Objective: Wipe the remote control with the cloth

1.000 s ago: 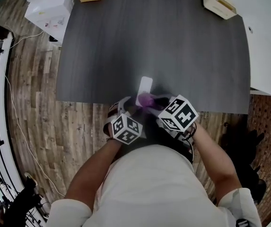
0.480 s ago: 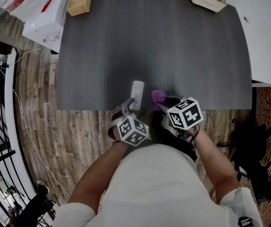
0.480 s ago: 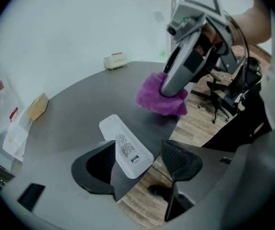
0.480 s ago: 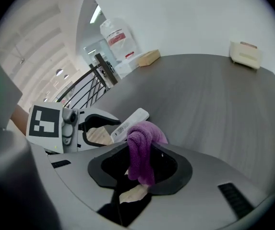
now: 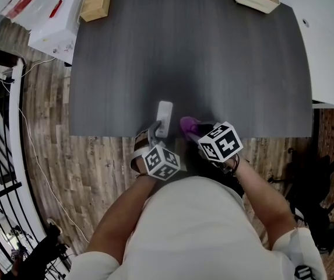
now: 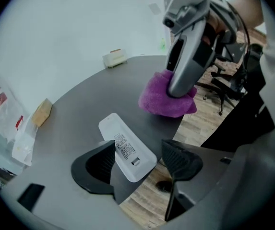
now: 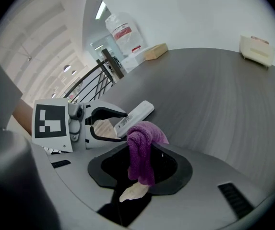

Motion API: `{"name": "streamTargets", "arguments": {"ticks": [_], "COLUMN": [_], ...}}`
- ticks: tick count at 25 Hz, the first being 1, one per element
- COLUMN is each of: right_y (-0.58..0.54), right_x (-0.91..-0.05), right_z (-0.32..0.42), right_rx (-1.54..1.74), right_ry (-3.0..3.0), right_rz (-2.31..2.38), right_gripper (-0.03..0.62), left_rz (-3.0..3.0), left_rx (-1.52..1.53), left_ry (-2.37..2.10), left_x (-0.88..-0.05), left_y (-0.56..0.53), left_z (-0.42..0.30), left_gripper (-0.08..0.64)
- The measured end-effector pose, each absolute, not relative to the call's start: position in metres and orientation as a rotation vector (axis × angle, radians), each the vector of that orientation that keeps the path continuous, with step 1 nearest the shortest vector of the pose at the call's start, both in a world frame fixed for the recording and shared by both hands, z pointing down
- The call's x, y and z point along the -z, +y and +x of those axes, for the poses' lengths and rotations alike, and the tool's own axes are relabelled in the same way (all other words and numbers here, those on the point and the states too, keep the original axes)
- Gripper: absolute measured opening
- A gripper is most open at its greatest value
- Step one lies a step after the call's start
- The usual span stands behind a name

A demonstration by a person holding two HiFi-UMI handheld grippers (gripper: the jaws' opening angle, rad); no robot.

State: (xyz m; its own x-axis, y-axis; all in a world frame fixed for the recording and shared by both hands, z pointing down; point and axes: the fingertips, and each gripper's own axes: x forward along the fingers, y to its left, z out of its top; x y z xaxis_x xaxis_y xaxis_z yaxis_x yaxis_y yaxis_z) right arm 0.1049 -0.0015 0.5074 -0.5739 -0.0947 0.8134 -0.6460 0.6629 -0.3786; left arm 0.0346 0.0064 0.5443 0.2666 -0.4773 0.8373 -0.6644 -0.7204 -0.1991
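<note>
change: a second ago the purple terry cloth (image 5: 190,126) sat bunched against the slim white plastic remote control (image 5: 164,116); now the two are apart, the cloth just to its right.
left gripper (image 6: 137,162): jaws opening; the remote's near end lies between them, pads not pressing on it.
right gripper (image 7: 139,164): jaws pinched on a fold of the cloth, the rest hanging as a soft lump.
remote position: flat on the dark grey matt table (image 5: 190,51), label side up, near end at the table's near edge.
meaning: judged as a release after a wiping pass; whether the upper face is finished cannot be told.
materials: remote is rigid, smooth and round-cornered; cloth is nappy and limp; table top is faintly grained.
</note>
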Motion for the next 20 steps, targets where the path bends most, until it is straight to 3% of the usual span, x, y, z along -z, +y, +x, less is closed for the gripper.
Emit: {"name": "streamTargets", "arguments": {"ticks": [2,4,9,20], "right_y": [0.003,0.008,0.011,0.023], "right_x": [-0.51,-0.513,-0.517,-0.532], "right_z": [0.101,0.1,0.096,0.064], "right_rx": [-0.866,-0.873,-0.9,-0.911], "right_ry": [-2.065,-2.058,-2.04,-1.937], "right_rz": [0.544,0.528,0.529,0.579], "right_gripper": [0.123,0.123,0.123,0.123], "left_rz": [2.372,2.416,2.521,2.506], "left_rx": [-1.461,-1.514,-1.729,-1.243], "left_ry": [-1.031,-0.982,-0.963,-0.948], "left_x": [-0.545,-0.548,-0.555,-0.546], "left_y": [0.014,0.022,0.017,0.013], "left_z": [0.037,0.04,0.029,0.031], "left_gripper": [0.286,0.335,0.333,0.307]}}
